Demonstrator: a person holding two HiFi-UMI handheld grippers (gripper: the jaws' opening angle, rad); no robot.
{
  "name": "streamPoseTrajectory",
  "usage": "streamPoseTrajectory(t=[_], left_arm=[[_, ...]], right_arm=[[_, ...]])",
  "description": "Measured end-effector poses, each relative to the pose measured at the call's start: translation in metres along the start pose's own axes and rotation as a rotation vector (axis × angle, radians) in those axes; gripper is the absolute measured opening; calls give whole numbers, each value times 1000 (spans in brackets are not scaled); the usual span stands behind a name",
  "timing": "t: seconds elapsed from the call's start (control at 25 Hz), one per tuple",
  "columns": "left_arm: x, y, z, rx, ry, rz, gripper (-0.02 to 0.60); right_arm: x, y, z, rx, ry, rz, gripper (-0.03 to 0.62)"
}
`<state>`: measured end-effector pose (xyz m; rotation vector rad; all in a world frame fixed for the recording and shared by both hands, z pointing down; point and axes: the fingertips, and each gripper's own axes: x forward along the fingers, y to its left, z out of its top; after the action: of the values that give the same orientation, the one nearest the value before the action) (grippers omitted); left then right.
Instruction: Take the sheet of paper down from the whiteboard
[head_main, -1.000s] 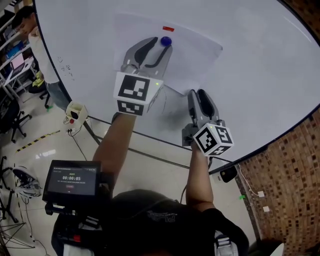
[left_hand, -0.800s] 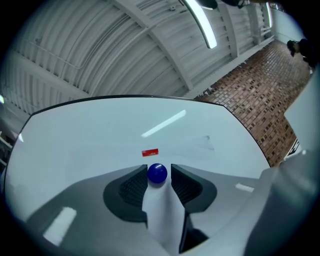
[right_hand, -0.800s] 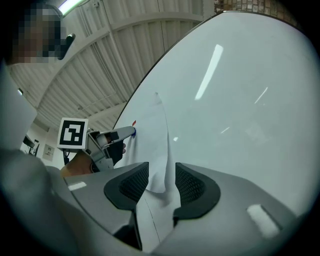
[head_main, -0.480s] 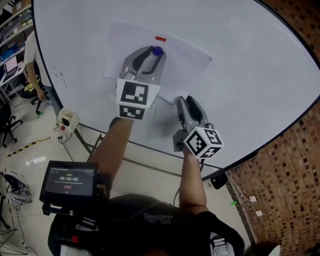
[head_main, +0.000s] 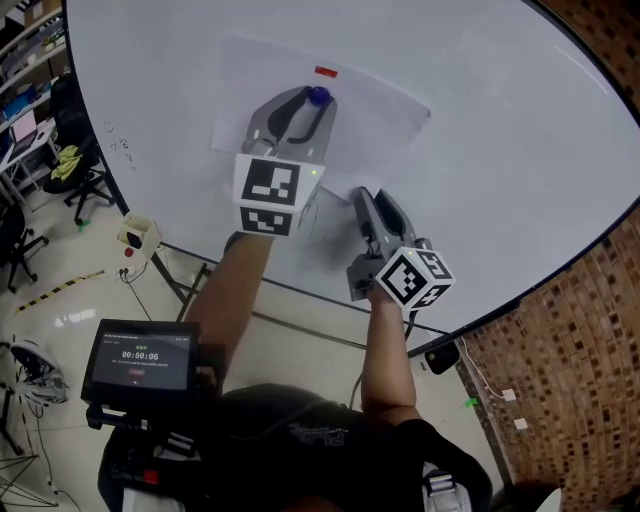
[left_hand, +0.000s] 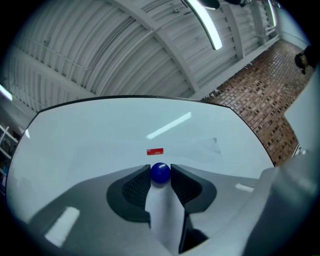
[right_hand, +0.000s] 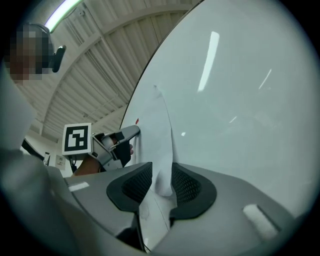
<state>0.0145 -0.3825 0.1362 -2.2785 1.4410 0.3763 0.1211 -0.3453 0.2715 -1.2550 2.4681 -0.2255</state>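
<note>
The white sheet of paper (head_main: 385, 112) hung on the glossy white whiteboard (head_main: 520, 150), its lower corner between the closing jaws of the right gripper (right_hand: 161, 176), seemingly to catch it, while the left gripper (left_hand: 160, 170) clenched the blue round magnet (left_hand: 160, 173) pinning its top.

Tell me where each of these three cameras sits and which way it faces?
Head view: on the person's head, looking steeply down at the whiteboard; both forearms, left gripper and right gripper show.
Left gripper view: on the left gripper, looking along its fingers, shut on a blue magnet.
Right gripper view: on the right gripper, looking along its closing fingers, the edge of the sheet of paper between them.
Shared: all three show whiteboard and sheet.
</note>
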Motion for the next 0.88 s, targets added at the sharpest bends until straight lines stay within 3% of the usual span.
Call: streamPoseTrajectory(t=[0.16,0.6,0.88], left_arm=[[1,-2,0,1,2,2,123],[0,-5,-2,-7,10,-4,123],[-11,-4,-19,-47,21,1,123]], right_arm=[[1,-4,4,4,-20,-28,18],[-10,0,11,-8,-73,-47,12],[-24,-17,1,-39,-52,-117,12]])
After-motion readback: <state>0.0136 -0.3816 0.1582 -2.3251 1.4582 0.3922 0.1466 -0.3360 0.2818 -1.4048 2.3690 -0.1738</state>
